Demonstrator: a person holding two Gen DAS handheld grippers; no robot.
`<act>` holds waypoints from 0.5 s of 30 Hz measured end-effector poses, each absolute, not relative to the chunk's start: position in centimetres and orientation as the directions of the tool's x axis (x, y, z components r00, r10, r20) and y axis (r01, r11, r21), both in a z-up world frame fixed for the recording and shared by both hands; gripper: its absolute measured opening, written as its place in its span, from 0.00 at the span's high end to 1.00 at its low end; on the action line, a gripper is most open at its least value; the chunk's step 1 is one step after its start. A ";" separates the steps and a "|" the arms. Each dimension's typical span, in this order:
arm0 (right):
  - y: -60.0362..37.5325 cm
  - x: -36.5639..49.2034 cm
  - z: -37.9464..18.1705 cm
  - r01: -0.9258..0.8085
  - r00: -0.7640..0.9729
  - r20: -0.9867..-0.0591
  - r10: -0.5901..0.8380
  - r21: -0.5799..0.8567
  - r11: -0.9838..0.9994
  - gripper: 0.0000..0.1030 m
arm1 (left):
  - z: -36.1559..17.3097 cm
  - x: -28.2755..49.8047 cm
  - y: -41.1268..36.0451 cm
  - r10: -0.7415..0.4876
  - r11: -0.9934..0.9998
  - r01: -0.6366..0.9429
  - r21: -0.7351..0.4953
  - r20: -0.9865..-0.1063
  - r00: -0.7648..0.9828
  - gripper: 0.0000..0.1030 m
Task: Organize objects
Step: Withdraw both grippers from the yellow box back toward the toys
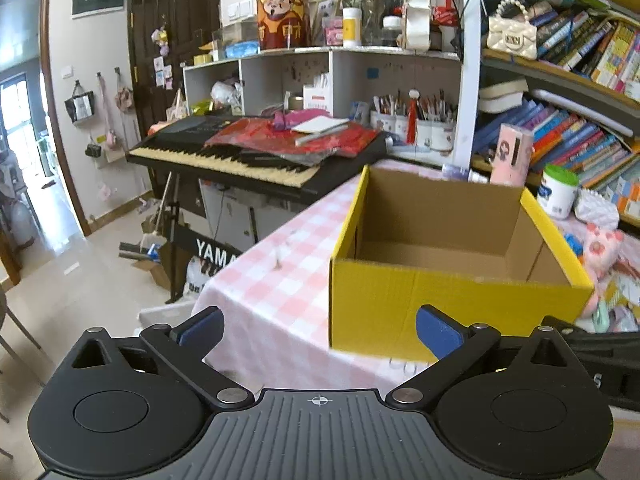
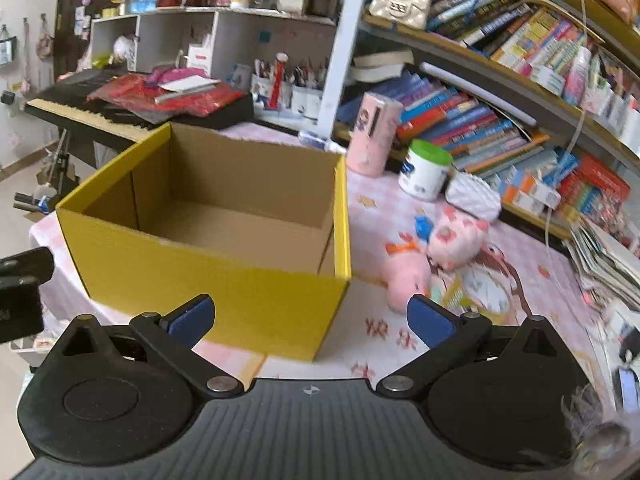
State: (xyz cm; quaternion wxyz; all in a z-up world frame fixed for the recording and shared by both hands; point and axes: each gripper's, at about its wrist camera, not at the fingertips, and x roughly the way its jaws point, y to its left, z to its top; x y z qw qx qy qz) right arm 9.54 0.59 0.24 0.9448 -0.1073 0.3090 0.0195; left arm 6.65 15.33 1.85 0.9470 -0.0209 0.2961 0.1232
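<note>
An open yellow cardboard box (image 1: 408,304) (image 2: 192,276) stands empty on the pink checked tablecloth (image 1: 272,280). My left gripper (image 1: 316,330) is open in front of the box's near wall, nothing between its blue pads. My right gripper (image 2: 310,320) is also open, low before the box's near right corner, holding nothing. To the right of the box lie pink plush toys (image 2: 452,240) (image 1: 600,248), a small blue toy (image 2: 424,226), a white jar with a green lid (image 2: 426,170) (image 1: 558,192) and a pink cylinder (image 2: 374,136) (image 1: 512,154).
A keyboard (image 1: 240,160) piled with red cloth stands behind the table at left. Bookshelves (image 2: 500,112) packed with books run along the right. Pen cups (image 1: 412,126) and a white cubby unit sit at the back. The table edge drops to the floor on the left. The other gripper's body (image 2: 20,292) shows at far left.
</note>
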 end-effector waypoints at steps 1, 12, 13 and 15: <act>0.6 9.2 0.1 -0.093 0.806 -0.591 -0.039 -0.191 0.977 0.00 | 1.7 6.3 15.4 0.218 0.969 -0.243 0.034 -0.572 0.791 0.00; 0.4 4.9 -1.0 -0.017 0.780 -0.618 -0.102 -0.184 0.983 0.00 | 0.6 2.8 15.8 0.179 0.980 -0.195 0.043 -0.618 0.766 0.00; 0.4 4.6 -1.0 -0.013 0.778 -0.619 -0.105 -0.184 0.983 0.00 | 0.5 2.5 15.7 0.179 0.981 -0.190 0.048 -0.620 0.764 0.00; 0.4 3.8 -1.2 -0.010 0.774 -0.624 -0.108 -0.182 0.983 0.00 | 0.3 1.9 15.5 0.184 0.981 -0.181 0.068 -0.625 0.759 0.00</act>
